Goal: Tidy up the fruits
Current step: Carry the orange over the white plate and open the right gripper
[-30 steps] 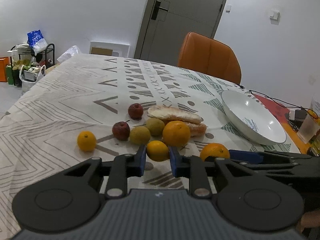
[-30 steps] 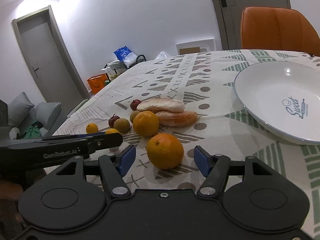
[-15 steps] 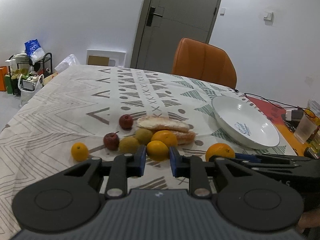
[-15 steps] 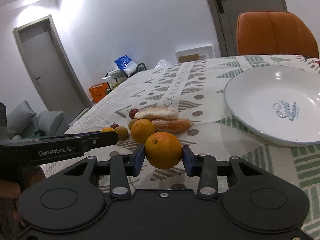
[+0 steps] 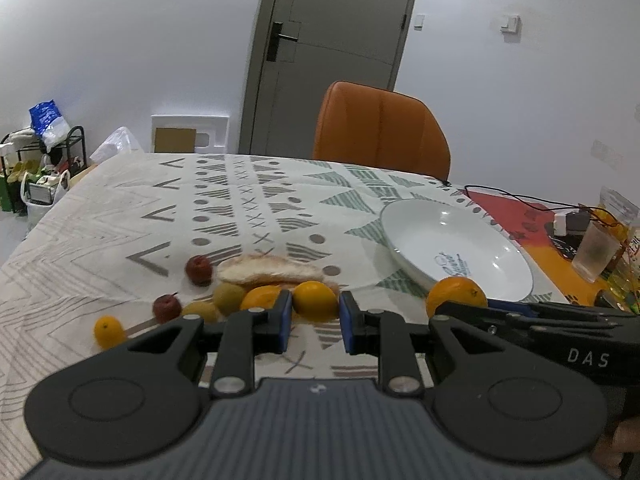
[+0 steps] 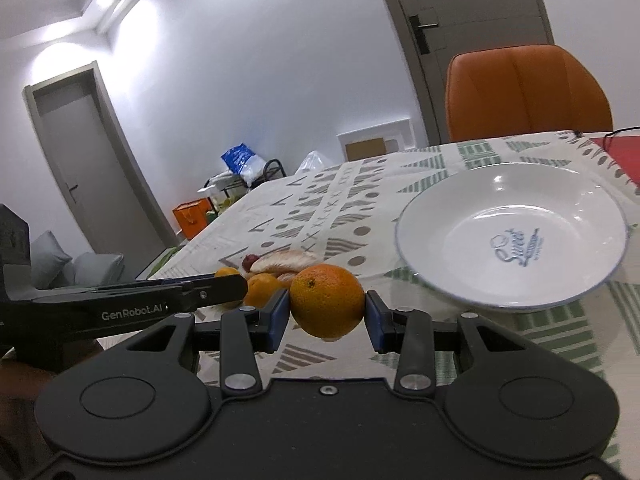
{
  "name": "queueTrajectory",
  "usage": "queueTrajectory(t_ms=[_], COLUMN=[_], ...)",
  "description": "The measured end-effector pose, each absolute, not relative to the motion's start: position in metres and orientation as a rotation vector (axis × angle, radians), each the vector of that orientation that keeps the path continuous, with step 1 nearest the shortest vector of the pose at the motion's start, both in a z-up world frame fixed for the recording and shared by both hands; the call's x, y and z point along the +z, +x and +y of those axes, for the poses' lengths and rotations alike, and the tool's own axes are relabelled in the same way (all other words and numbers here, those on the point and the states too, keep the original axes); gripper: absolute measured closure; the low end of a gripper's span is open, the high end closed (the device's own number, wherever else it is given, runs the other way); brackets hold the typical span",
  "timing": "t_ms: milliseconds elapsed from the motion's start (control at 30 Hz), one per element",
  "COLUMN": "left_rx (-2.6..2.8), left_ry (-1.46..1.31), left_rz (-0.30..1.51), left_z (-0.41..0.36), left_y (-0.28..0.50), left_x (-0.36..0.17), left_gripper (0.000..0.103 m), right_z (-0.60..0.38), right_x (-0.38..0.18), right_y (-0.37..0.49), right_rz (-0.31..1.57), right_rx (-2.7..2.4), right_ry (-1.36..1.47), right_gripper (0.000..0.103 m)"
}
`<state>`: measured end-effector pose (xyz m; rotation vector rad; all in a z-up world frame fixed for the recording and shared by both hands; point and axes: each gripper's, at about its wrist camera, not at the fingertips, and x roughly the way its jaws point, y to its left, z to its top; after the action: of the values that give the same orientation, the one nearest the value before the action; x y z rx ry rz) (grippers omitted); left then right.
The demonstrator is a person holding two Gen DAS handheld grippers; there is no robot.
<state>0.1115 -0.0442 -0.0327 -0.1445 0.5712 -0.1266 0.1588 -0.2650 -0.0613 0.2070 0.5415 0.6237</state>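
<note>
My left gripper (image 5: 314,314) is shut on a small yellow-orange citrus (image 5: 315,300), held just above the patterned tablecloth (image 5: 120,232). Between the blue pads of my right gripper (image 6: 327,314) sits a large orange (image 6: 327,300), gripped and lifted off the cloth. That orange (image 5: 454,294) also shows in the left wrist view, at the near rim of the white plate (image 5: 440,232). In the right wrist view the plate (image 6: 560,216) lies ahead to the right. Behind my left gripper remain two red apples (image 5: 199,270), greenish fruits (image 5: 228,298), an orange (image 5: 260,298) and a small citrus (image 5: 108,332).
Two bread rolls (image 5: 270,274) lie among the fruit. An orange chair (image 5: 380,128) stands at the table's far side. A glass (image 5: 596,252), a charger and cables (image 5: 568,222) crowd the right edge beyond the plate.
The right gripper's jaws closed on the large orange and lifted it toward the plate. The left gripper rose with its small citrus, so the fruit pile now sits lower and farther.
</note>
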Motion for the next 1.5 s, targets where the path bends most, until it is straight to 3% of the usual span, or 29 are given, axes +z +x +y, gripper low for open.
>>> queueTrajectory(t_ms=[1500], left_rx=[-0.289], left_ry=[-0.071], left_rz=[0.658], left_z=[-0.143], left_y=[0.205], left_x=[-0.041], left_gripper=[0.079], right_z=[-0.357], right_x=[-0.073], right_y=[0.208], right_rz=[0.573], right_rx=[0.414], right_ry=[0.293], right_gripper=[0.064])
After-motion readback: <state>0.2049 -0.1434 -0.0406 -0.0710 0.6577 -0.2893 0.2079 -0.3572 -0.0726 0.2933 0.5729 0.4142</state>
